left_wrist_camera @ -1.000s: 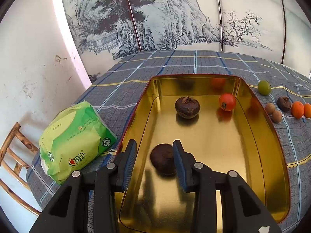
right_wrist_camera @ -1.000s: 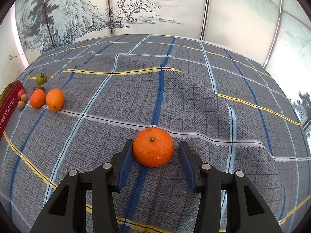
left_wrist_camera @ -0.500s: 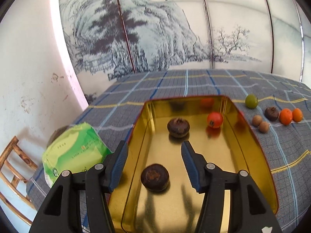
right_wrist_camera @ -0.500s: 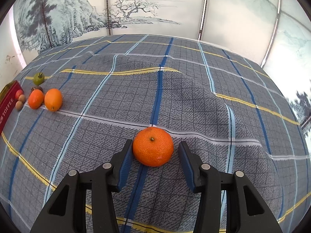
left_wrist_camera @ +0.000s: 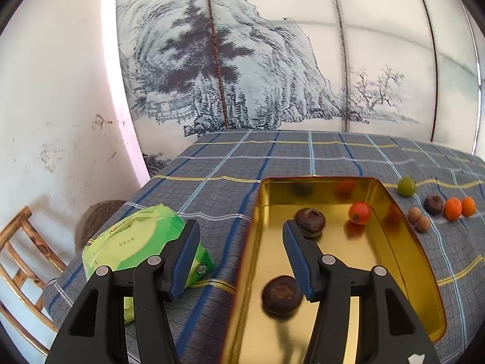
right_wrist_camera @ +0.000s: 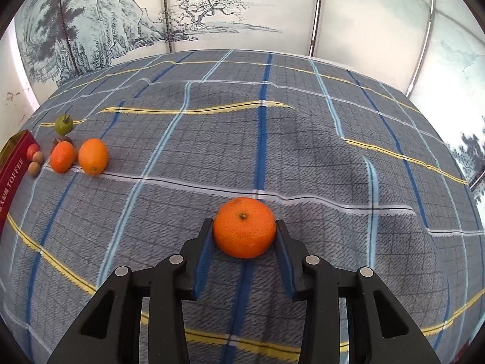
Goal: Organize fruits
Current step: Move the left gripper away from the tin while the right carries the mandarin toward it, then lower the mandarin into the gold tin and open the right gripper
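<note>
Right wrist only: mandarin [right_wrist_camera: 244,227] between jaws

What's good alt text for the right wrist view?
The right gripper is closing its blue-padded jaws on a mandarin orange that sits on a blue plaid tablecloth, pads at both sides of the fruit. Far left, a row of small fruits lies beside a red toffee tin; a painted landscape screen stands behind.
</note>
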A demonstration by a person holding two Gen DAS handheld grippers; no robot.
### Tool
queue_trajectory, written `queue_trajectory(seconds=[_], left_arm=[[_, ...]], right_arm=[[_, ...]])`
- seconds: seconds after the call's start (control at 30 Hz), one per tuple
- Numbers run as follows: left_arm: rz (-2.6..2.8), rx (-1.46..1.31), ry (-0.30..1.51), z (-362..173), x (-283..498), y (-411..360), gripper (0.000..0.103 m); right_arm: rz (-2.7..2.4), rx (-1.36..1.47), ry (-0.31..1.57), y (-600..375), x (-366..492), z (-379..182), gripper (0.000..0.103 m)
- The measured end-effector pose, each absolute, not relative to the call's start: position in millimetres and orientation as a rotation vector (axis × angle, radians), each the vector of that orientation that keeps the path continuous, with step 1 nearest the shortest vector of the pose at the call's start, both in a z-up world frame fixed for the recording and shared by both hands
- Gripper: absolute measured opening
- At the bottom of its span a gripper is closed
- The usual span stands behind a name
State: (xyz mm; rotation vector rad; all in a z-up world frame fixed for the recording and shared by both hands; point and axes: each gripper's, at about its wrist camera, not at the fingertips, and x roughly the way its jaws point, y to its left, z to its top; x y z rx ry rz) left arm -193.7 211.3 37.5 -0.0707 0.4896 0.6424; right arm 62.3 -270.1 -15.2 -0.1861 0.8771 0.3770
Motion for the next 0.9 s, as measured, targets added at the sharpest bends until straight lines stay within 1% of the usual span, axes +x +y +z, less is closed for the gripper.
queue_trajectory(seconds=[0.13, 0.2, 0.27, 0.4, 0.67, 0.83, 0.9], left_arm=[[0.657, -0.112, 0.474, 36.8, -201.2, 227.6, 0.061], [0.663, -0.138, 0.46, 36.3, -205.9, 237.0, 0.062], [0.668, -0.156, 0.454, 35.2, -208.7, 242.9, 0.064], [0.68, -0.196, 0.44, 32.1, -214.8, 257.3, 0.065], [0.697, -0.32, 0.418, 24.9, -227.4, 283.8, 0.066], [0.686, -0.374, 0.417, 21.8, -230.6, 292.8, 0.068], [0.682, -0.38, 0.413, 21.7, -231.2, 293.8, 0.07]], right_arm=[[0.393, -0.161, 0.872, -259.4, 55.3, -5.5, 0.04], [0.404, -0.158, 0.865, -252.2, 52.4, 1.4, 0.04], [0.427, -0.16, 0.853, -240.4, 47.8, 10.7, 0.04], [0.487, -0.181, 0.823, -210.6, 34.5, 31.4, 0.04], [0.678, -0.214, 0.767, -121.3, 2.9, 69.2, 0.04], [0.818, -0.214, 0.777, -56.3, -12.9, 79.3, 0.04], [0.871, -0.213, 0.791, -29.8, -18.9, 80.6, 0.04]])
